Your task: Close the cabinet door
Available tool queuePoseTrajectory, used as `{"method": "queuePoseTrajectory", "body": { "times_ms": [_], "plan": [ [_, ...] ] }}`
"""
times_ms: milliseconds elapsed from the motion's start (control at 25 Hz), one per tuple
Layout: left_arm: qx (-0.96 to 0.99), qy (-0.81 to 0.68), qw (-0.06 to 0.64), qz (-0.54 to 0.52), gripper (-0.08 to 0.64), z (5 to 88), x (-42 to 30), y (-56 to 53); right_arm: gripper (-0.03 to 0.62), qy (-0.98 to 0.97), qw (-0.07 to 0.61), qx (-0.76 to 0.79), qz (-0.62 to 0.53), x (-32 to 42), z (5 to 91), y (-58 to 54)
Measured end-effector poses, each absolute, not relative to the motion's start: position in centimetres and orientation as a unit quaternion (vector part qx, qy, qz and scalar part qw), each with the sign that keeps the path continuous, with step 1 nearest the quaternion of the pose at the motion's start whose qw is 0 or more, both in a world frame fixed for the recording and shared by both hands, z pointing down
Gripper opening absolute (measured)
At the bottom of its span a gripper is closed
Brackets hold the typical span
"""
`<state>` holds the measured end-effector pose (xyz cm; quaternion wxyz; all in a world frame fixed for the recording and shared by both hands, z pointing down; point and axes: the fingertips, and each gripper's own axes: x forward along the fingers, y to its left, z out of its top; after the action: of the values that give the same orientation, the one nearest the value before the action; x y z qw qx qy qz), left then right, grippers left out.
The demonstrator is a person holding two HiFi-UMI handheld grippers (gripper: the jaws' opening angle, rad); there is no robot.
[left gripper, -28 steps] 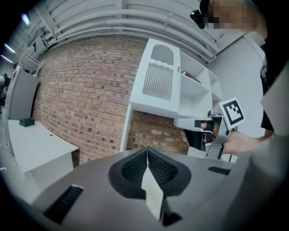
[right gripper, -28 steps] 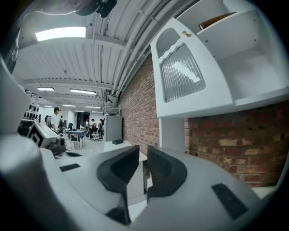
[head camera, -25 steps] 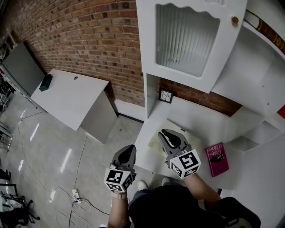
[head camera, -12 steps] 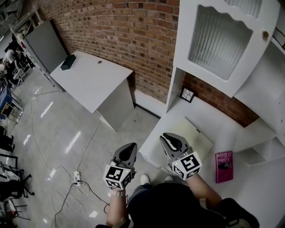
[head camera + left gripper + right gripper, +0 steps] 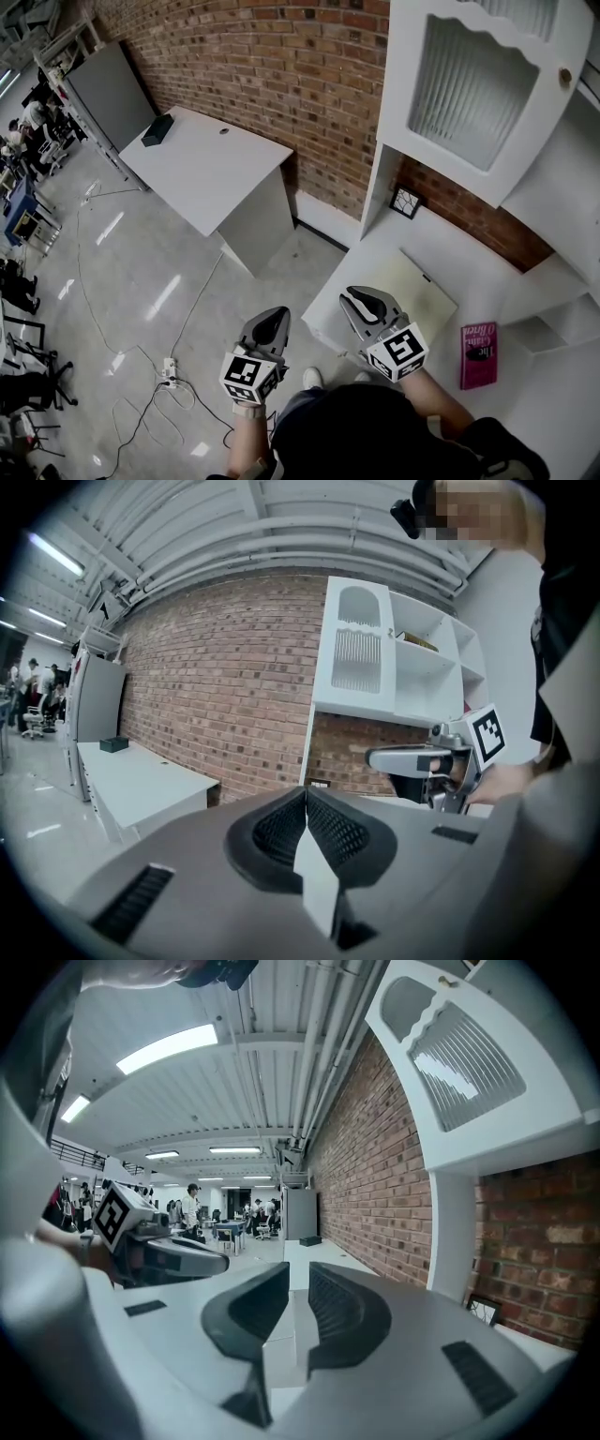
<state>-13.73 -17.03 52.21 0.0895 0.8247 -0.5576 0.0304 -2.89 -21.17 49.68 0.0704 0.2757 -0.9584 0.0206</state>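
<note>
The white cabinet door, with a ribbed glass pane and a small brass knob, stands swung open at the upper right, and bare shelves show behind it. My left gripper hangs low over the floor, shut and empty, well short of the door. My right gripper hovers at the counter's near edge with its jaws nearly together and nothing between them. In the left gripper view the door is far ahead, past the right gripper. The right gripper view has the door high on the right.
A magenta book, a cream board and a small framed picture lie on the white counter. A white desk carrying a black box stands to the left against the brick wall. Cables and a power strip trail on the floor.
The head view has swung left, showing more floor, and the cabinet has slid right. Both grippers have drawn back; the right one is now at the counter's edge, not over it.
</note>
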Motion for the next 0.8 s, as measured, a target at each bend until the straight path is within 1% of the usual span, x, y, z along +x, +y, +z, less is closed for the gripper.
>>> {"method": "queuePoseTrajectory", "body": {
  "times_ms": [280, 800],
  "plan": [
    [0.828, -0.553, 0.087, 0.036, 0.011, 52.1, -12.9, -17.3, 0.060, -0.957, 0.079, 0.279, 0.028, -2.4, 49.9, -21.4],
    [0.825, -0.558, 0.089, 0.028, 0.011, 52.1, -12.4, -18.5, 0.060, -0.957, 0.062, 0.280, 0.043, -1.6, 49.9, -22.5]
  ]
}}
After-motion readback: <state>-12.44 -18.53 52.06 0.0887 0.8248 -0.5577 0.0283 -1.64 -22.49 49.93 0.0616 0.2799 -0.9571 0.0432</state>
